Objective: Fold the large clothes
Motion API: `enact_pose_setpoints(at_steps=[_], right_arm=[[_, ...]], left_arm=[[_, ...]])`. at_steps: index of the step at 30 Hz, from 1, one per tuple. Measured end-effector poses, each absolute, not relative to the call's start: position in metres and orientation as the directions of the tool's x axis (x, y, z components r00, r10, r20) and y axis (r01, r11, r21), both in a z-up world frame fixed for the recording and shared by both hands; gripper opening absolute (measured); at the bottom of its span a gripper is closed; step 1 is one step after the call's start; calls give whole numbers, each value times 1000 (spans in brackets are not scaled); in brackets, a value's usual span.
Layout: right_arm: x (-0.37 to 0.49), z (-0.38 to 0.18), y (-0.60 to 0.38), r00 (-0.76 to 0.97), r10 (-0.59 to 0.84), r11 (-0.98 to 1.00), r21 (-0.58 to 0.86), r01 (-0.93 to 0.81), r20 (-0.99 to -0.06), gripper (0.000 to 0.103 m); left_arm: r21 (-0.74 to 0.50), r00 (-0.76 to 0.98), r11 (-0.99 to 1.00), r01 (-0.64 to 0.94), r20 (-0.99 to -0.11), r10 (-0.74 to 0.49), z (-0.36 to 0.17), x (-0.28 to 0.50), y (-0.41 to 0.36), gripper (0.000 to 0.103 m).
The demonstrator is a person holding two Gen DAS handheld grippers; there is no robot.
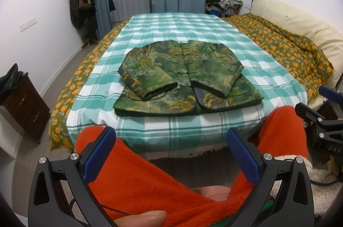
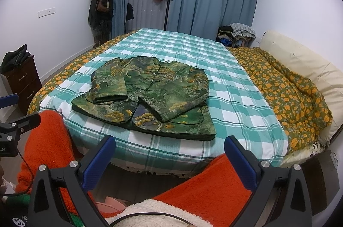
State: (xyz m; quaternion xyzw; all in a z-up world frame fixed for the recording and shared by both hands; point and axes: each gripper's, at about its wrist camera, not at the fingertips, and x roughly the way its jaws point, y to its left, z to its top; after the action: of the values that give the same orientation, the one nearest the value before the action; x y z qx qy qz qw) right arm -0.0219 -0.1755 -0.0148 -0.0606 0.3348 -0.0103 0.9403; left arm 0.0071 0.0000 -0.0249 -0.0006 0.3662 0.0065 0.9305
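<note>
Item: jacket (image 1: 186,77), green and yellow landscape print, dark piping, knot buttons down the front. Location: flat on the checked sheet (image 1: 182,27) near the foot of the bed, hem toward the camera, collar away. Both sleeves are already crossed inward over the chest, cuffs pointing toward the hem.

Handling, by judgement: quilted or padded, so thick and somewhat springy; soft but with body, likely to hold a crease poorly and to bulge at a fold. Moderate weight, not fragile; the woven surface may be a little slick.

Left gripper (image 1: 171,152): jaws spread wide, holding nothing, low over the person's orange-clad lap, well short of the jacket.

Hold points, left to right: left hem corner (image 1: 116,108), then right hem corner (image 1: 260,99), each pinched through the piped edge for a fold up toward the collar.

Right gripper (image 2: 169,154): jaws spread wide, holding nothing, likewise back from the bed.
</note>
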Motion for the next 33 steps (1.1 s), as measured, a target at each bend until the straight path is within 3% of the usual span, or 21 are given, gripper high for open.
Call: enact_pose_setpoints(at_steps=[33], right_arm=[[-24,-24,-170,770,-50,992,-120,-35,-637,103]], left_arm=[[13,744,1000,-25,-668,27,-28,4,-1,103]])
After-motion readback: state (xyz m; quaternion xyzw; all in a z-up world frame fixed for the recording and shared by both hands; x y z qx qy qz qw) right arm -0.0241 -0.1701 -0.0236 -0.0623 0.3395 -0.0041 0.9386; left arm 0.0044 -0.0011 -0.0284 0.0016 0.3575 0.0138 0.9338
